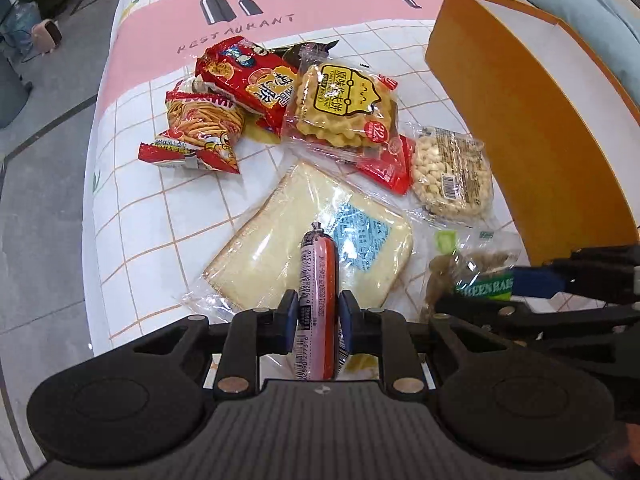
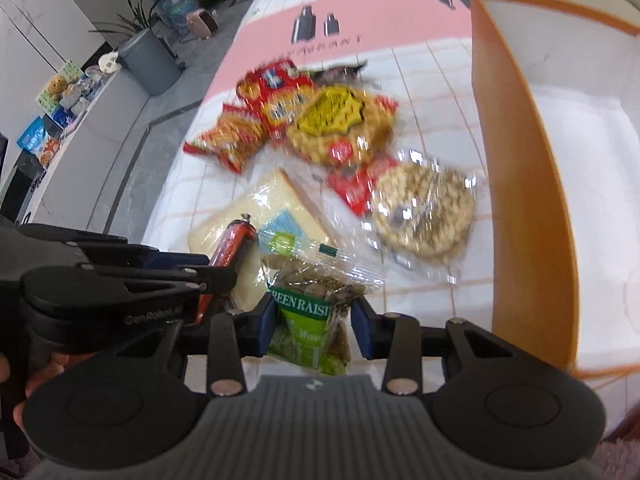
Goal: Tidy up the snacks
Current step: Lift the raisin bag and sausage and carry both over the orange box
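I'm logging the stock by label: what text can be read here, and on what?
"RESTAURANT": pink tablecloth band.
"GREEN RAISI": green raisin packet, partly cut off.
"32": round badge on waffle biscuit pack.
"GenRobot.AI": left tongs' arm, faint.
Sausage barcode digits and the Chinese wrapper print: too small to read.

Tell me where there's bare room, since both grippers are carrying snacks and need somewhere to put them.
The orange box on the right shows a bare white floor inside. The tablecloth is free left of the bread, below the noodle snack packet, and on the pink band behind the pile. It is crowded between the bread, the waffle pack and the round puffed cake.
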The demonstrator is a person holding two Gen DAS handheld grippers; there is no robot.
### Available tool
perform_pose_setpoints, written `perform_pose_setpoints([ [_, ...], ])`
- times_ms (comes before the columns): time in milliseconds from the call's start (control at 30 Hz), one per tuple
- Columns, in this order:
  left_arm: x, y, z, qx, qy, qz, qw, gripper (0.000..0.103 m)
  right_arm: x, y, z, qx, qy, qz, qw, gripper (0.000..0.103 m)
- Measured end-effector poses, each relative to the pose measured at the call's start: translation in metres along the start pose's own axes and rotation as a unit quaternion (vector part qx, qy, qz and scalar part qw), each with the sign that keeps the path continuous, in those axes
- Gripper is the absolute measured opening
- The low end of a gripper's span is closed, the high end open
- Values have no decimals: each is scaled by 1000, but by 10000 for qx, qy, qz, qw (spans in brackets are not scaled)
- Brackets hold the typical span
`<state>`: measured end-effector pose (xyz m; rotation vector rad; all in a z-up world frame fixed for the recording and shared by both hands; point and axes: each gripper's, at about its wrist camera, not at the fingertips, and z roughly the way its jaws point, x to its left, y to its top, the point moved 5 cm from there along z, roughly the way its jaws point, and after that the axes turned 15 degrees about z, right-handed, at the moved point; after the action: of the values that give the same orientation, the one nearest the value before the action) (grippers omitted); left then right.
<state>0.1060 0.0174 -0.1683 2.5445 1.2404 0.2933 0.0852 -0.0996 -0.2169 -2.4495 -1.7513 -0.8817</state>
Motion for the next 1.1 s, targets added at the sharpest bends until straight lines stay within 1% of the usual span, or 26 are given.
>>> perform_pose_setpoints([
  [67, 0, 1, 2, 97, -7, -12, 10000, 26, -5, -4, 6, 106, -53, 21, 9999, 39],
  [133, 0, 0, 10, 360, -51, -1, 9993, 32, -9, -6, 11, 199, -104, 86, 9997, 39],
  [200, -3, 0, 11, 328, 24, 124, 9994, 33, -13, -7, 16, 302, -114, 168, 9993, 39],
  [267, -4, 0, 12, 310, 66, 147, 9994, 32, -16, -8, 18, 354, -121, 223, 9991, 39],
  [300, -4, 0, 12, 291, 75, 131, 9995, 30, -17, -9, 19, 356, -130, 226, 9990, 39],
  [333, -4, 0, 12, 272, 66, 100, 9996, 25, -18, -10, 20, 361, -152, 223, 9990, 39],
  [500, -9, -2, 6, 201, 198, -10, 9996, 25, -24, -10, 24, 431, -141, 320, 9985, 38],
  [633, -14, -2, -11, -21, 161, -184, 9997, 25, -18, -5, 10, 221, -47, 209, 9995, 38],
  [833, -26, 9, -61, -585, 149, -403, 9974, 25, -11, 4, -31, -197, 85, 59, 9998, 38],
  [967, -42, 29, -91, -942, 122, -361, 9948, 25, -13, 12, -73, -587, 262, 5, 9979, 38],
  [1100, -62, 56, -111, -1212, -41, -173, 9925, 25, -26, 28, -115, -1054, 243, 26, 9941, 38],
])
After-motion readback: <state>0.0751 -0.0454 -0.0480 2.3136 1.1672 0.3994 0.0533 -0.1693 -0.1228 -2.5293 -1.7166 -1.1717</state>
